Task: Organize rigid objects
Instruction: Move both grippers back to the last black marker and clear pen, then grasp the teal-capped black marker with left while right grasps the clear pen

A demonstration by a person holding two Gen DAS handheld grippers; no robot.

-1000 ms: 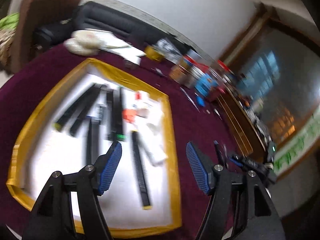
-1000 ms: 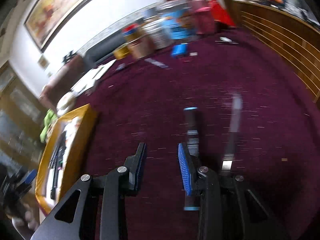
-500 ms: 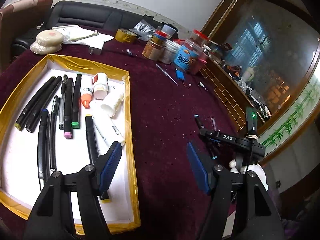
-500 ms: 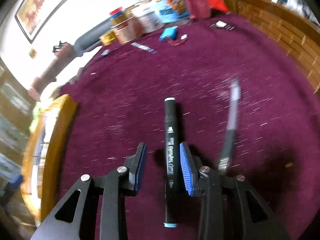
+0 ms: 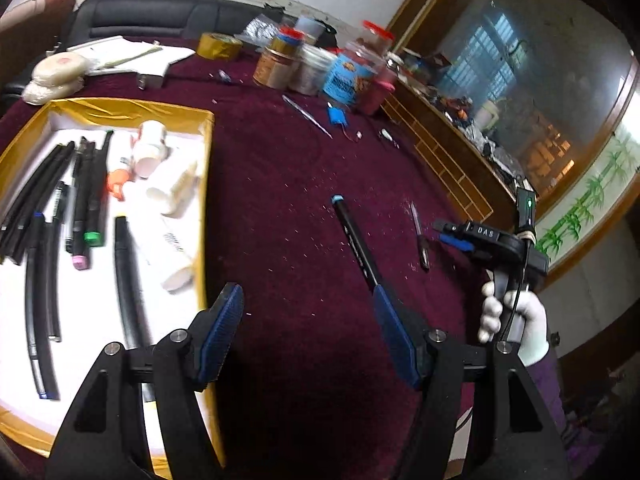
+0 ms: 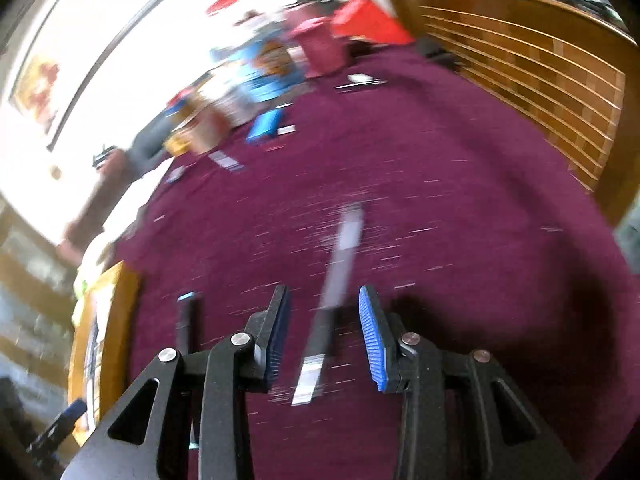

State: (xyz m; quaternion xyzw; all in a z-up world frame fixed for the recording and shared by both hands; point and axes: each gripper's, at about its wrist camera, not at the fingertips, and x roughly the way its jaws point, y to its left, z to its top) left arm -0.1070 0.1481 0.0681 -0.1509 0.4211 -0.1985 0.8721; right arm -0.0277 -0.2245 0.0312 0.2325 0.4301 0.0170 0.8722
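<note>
Markers and pens fill the gold-edged tray (image 5: 206,184) at the desk's left side: black barrels lie side by side, one with a green end, one with a pink end, next to white tubes and a small orange-capped bottle. A black marker with a light-blue cap (image 5: 356,240) lies loose on the maroon desk (image 5: 280,184) out in the middle, and a slimmer dark pen (image 5: 420,236) lies to its right, nearer the wooden edge. The left gripper (image 5: 308,332) hangs spread wide over bare cloth just right of the tray, holding nothing. Only the left wrist view shows the tray's contents, the jars and tape roll along the far edge, and the gloved right hand (image 5: 512,316) on its handle. The right wrist view, heavily smeared, shows what the other cannot: the right gripper (image 6: 324,336) parted, with the pen (image 6: 332,300) lying between its fingers on the cloth, not visibly pinched, and the blue-capped marker (image 6: 186,316) just outside the left finger. Half a second ago that marker lay between these fingers and the pen was off to the right, so the right gripper has shifted sideways onto the pen and its fingers now stand wider apart. The left gripper has swung rightward, with less of the tray ahead of it.
</note>
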